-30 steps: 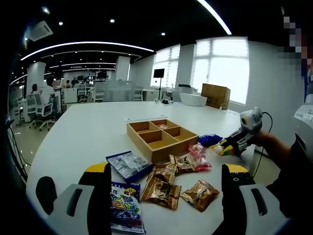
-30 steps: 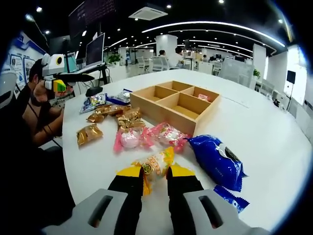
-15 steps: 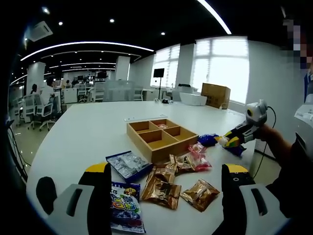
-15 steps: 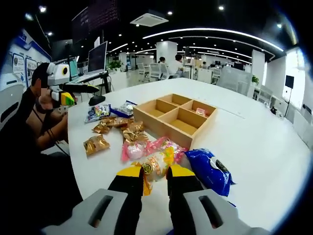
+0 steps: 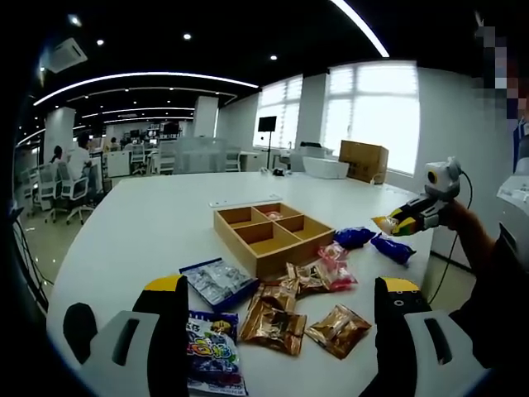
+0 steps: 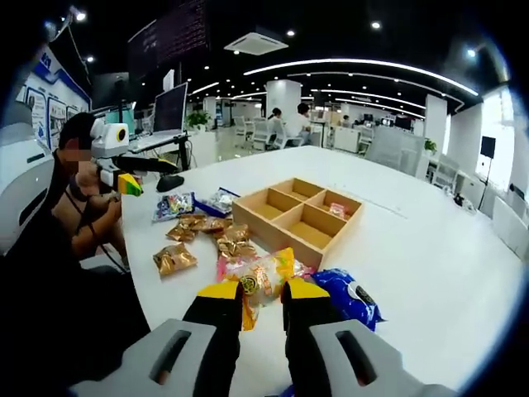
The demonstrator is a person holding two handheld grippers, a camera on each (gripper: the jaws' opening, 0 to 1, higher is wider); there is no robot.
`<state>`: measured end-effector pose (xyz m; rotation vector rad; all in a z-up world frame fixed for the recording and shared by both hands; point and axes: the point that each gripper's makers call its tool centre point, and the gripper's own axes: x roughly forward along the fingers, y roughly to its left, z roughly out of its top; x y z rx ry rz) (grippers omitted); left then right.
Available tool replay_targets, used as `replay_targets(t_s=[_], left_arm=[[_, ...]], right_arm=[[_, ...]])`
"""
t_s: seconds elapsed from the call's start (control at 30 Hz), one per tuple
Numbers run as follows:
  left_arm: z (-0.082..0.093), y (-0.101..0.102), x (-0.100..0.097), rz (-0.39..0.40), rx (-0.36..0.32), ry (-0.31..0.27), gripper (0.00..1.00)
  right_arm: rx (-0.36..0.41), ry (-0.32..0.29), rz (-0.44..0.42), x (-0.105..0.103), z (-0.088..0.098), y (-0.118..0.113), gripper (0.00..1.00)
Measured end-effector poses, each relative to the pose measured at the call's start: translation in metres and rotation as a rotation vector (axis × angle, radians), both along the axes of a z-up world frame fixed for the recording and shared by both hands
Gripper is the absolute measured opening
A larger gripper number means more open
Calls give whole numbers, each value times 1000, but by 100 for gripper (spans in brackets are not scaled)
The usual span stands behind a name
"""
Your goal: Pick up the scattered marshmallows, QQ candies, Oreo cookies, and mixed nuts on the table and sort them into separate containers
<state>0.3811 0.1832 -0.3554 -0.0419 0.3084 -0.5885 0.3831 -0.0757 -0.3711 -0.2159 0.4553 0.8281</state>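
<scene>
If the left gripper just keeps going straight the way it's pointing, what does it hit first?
Probably the gold snack packets lying on the table between its open jaws, ahead of the left gripper. The wooden tray sits beyond them. Depth is hard to judge here.

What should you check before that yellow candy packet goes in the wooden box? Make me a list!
1. Right gripper shut on the yellow candy packet: ok.
2. Packet lifted off the white table: ok.
3. Wooden tray has free compartments: ok; one holds a pink packet.
4. Which compartment this packet belongs in: cannot tell.
5. Left gripper open and clear of the tray: ok.
</scene>
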Motion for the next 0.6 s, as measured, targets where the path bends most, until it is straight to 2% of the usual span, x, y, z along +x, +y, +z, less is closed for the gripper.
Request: replay_targets(t_s=[0.23,0.6], left_arm=[[0,-1,0,-4,2,1,97],[-2,-1,1,-2,3,6,97]], right_arm=[[32,-17,-12,1,14,-5,15],[40,-31,-46,8,16,-14,15]])
